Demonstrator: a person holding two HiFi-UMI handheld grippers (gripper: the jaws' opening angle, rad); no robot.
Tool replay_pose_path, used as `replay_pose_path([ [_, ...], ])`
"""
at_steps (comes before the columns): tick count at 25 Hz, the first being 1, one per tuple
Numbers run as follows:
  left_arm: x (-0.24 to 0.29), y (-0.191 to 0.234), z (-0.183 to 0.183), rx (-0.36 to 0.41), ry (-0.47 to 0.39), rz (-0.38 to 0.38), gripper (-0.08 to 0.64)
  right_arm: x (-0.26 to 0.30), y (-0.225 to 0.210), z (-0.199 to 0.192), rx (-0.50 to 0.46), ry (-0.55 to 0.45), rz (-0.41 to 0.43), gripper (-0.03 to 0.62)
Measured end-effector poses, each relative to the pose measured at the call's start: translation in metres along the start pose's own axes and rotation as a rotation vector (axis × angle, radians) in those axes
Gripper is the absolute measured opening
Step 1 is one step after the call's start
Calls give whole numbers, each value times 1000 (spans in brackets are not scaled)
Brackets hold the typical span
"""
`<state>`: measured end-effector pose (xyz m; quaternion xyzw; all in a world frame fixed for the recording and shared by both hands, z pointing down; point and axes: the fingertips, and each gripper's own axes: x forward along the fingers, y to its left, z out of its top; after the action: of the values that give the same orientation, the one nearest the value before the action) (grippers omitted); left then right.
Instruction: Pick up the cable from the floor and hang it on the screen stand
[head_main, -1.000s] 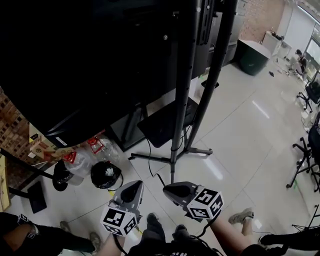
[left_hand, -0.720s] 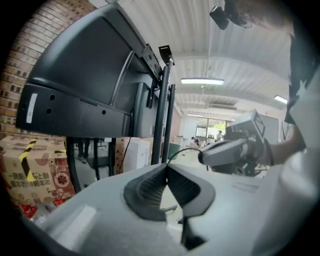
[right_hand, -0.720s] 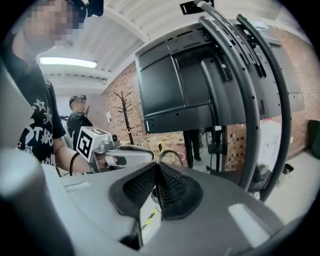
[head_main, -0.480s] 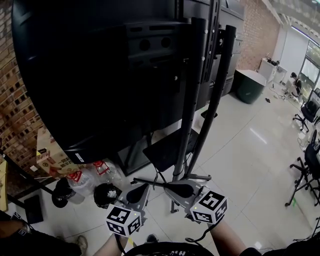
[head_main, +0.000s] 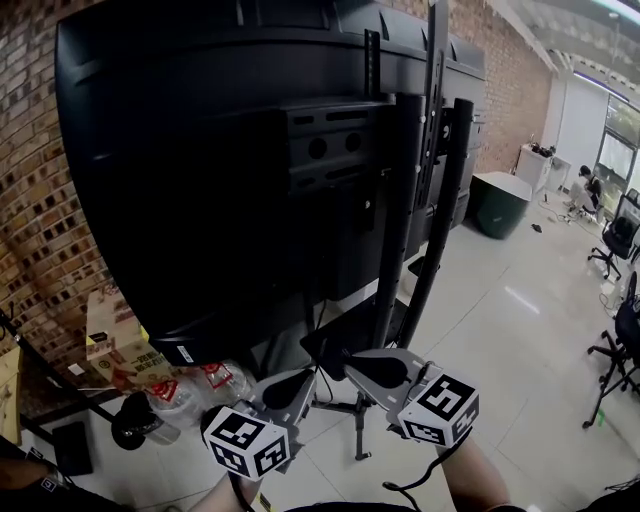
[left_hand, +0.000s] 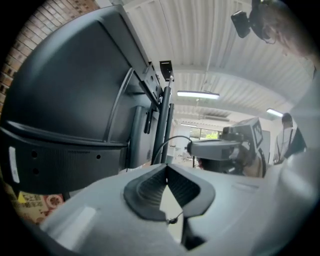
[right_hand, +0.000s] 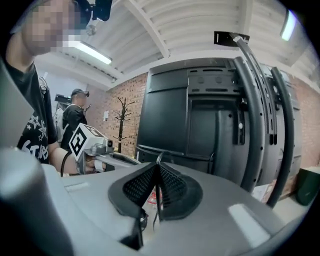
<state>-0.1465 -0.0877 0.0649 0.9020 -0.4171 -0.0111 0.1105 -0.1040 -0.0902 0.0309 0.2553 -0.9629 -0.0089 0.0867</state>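
The head view takes in the whole back of the black screen (head_main: 200, 180) on its stand (head_main: 398, 260). The two grippers are low in that view, in front of the stand's poles, but it does not show the thin cable (left_hand: 173, 137). The left gripper view does. There the cable rises from the jaw tips, arcs in front of the stand and runs across to the right gripper (head_main: 365, 368). The right gripper view shows a short bit of cable poking up at its own jaw tips. It also shows a coat rack (right_hand: 121, 120) by the brick wall (head_main: 30, 250) and a bystander (right_hand: 75, 117).

The floor (head_main: 520, 330) is pale, glossy tile. Boxes and bottles (head_main: 150, 380) lie at its wall edge under the screen. A dark bin (head_main: 497, 205) and office chairs (head_main: 610, 240) stand at its far side. The ceiling is white slats with strip lights (left_hand: 197, 94).

The left gripper (head_main: 287, 385) has its jaws together at the tips, pinching the cable. The right gripper's jaws are also pressed together on it. The cable is off the floor, strung between the two grippers just before the stand. It is not on the stand.
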Motion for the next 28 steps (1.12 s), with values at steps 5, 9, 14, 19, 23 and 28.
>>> replay_pose_path([
  [5, 15, 6, 40, 43, -36, -49, 5, -7, -33, 56, -56, -69, -110, 18],
  [9, 28, 1, 65, 68, -56, -88, 5, -13, -48, 85, -79, -129, -166, 18],
  [14, 50, -17, 95, 107, -83, -125, 5, -15, -64, 105, -118, -167, -138, 20],
  [19, 84, -33, 131, 185, -122, -101, 5, -20, -87, 132, -198, -186, -64, 18],
  [23, 117, -35, 156, 184, -156, -69, 5, -23, -115, 155, -248, -184, -30, 18],
  [28, 138, -30, 186, 318, -177, 47, 5, -30, -146, 195, -301, -237, -12, 18],
])
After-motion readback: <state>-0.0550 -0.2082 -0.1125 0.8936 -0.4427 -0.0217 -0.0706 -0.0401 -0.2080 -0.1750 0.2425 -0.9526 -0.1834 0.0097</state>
